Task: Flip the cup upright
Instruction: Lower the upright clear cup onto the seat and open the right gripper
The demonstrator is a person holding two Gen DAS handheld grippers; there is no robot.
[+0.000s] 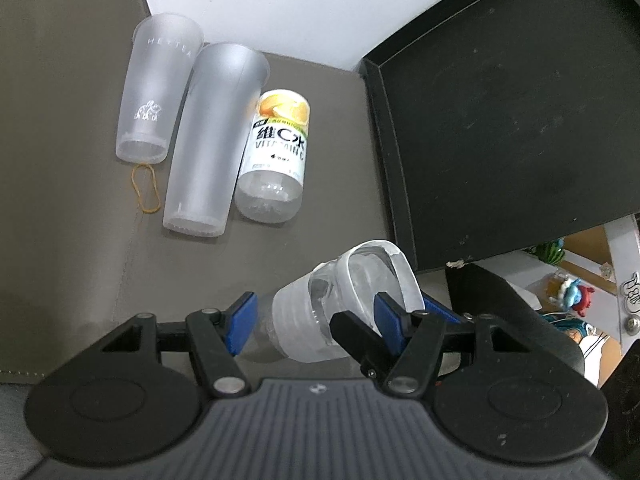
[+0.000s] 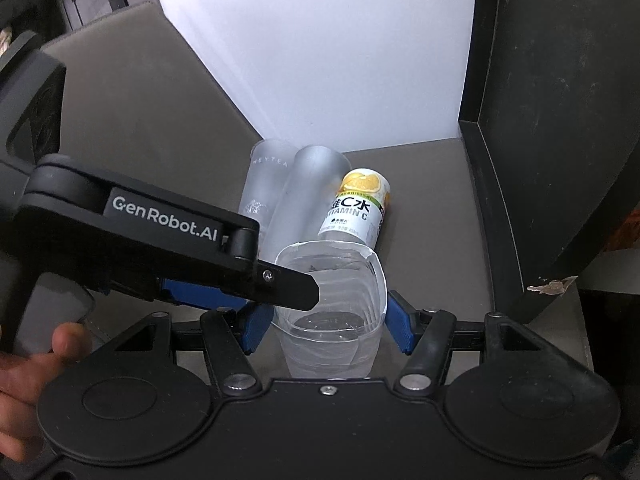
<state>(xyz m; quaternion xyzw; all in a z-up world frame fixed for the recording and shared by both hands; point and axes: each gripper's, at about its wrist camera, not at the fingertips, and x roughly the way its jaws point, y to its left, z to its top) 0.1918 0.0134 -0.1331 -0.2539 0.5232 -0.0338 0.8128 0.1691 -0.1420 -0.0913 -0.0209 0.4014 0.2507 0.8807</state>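
Observation:
A clear cut-off plastic cup (image 1: 344,304) with a ragged rim is held tilted, mouth up and to the right; in the right wrist view the cup (image 2: 332,312) stands nearly upright with its mouth towards me. My left gripper (image 1: 316,316) has its jaws wide; its right finger (image 1: 390,322) reaches inside the cup's mouth, and I cannot tell whether it presses the wall. The other gripper's blue pad lies just beyond that wall. My right gripper (image 2: 326,326) has a blue pad at each side of the cup. The left gripper's body (image 2: 160,240) crosses the right wrist view.
Two frosted cups (image 1: 160,92) (image 1: 212,140) and a Vitamin C bottle (image 1: 276,156) stand upside down on the grey-brown table (image 1: 60,160). A yellow rubber band (image 1: 146,188) lies by them. A black tray or box (image 1: 512,112) stands at the right.

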